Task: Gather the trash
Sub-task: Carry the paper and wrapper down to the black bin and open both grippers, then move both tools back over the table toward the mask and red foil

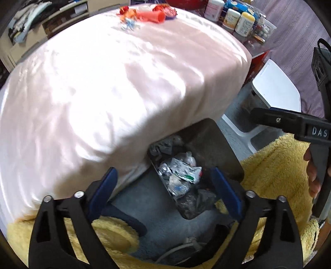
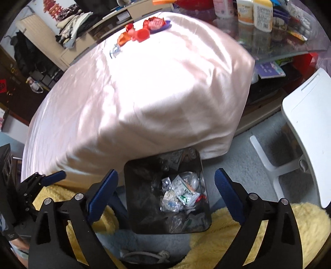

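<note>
A black trash bin (image 1: 215,144) (image 2: 142,196) stands on the floor at the near corner of a table draped in pale pink cloth (image 1: 115,82) (image 2: 149,89). It holds crumpled wrappers (image 1: 180,173) (image 2: 180,194). Both grippers hover above the bin. My left gripper (image 1: 163,186) is open and empty. My right gripper (image 2: 165,186) is open and empty; it also shows in the left wrist view (image 1: 289,122). At the table's far end lie red and orange wrappers (image 1: 144,13) (image 2: 142,31) and a small clear blue wrapper (image 1: 129,24) (image 2: 114,50).
Yellow fluffy fabric (image 1: 275,169) (image 2: 289,223) lies near the bin. A white stool (image 1: 275,87) (image 2: 306,128) stands to the right on grey carpet. Bottles and clutter (image 1: 238,16) (image 2: 254,12) fill a glass table behind. Shelves with clothes (image 2: 70,24) are at the left.
</note>
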Demonstrator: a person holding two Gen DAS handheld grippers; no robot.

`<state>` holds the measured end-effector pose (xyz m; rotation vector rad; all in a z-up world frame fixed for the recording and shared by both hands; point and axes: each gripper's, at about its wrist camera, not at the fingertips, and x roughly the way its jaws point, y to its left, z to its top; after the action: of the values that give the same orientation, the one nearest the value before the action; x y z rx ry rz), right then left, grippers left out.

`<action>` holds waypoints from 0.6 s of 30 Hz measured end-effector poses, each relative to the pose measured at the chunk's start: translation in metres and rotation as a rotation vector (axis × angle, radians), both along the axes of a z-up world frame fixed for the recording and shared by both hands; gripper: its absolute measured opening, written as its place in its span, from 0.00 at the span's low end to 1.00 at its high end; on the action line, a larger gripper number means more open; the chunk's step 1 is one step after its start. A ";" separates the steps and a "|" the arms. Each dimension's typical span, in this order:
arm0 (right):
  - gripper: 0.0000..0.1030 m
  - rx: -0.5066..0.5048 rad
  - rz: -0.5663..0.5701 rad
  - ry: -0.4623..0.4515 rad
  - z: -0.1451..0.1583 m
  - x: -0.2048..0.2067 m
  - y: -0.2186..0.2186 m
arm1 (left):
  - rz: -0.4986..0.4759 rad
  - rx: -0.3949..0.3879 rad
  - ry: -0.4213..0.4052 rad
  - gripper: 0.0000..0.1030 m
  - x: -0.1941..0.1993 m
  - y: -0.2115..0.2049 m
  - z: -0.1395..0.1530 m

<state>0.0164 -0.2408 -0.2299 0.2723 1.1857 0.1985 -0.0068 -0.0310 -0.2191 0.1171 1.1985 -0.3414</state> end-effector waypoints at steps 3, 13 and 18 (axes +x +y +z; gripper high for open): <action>0.93 -0.013 -0.003 -0.033 0.012 0.010 -0.003 | 0.007 0.011 -0.037 0.92 0.007 0.007 0.013; 0.93 -0.011 -0.019 -0.097 0.039 0.060 -0.009 | 0.086 0.031 -0.088 0.92 0.054 0.037 0.036; 0.93 -0.005 -0.020 -0.122 0.044 0.096 -0.006 | 0.125 0.037 -0.108 0.92 0.094 0.042 0.040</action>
<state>0.1120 -0.2467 -0.1858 0.2638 1.0624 0.1916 0.0868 0.0106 -0.1791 0.0913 1.1001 -0.2012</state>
